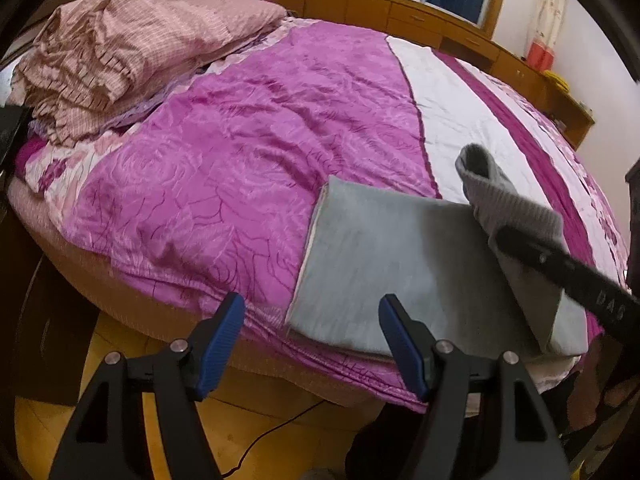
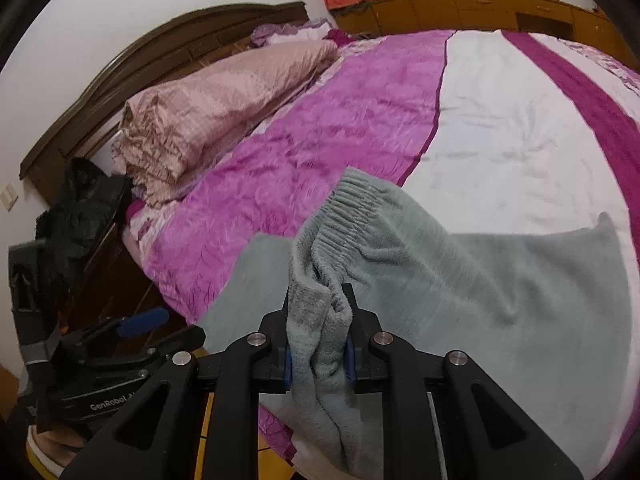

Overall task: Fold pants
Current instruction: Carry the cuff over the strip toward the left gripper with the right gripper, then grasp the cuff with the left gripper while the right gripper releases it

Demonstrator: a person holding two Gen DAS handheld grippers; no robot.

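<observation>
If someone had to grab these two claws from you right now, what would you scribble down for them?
Right claw: shut on the waistband end of the grey pants, lifting it over the flat part.
Left claw: open, empty, at the near bed edge beside the pants.
The pants lie on the purple-and-white bedspread, near corner.
Done: partly folded flat.
Left: lay the held end down, smooth, finish folding.

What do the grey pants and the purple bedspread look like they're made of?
The grey pants look like soft fleece or plush knit: a fuzzy, matte nap with a ribbed elastic waistband. The purple bedspread looks like satin-type woven fabric, probably synthetic: it has a sheen and a raised rose pattern.
</observation>
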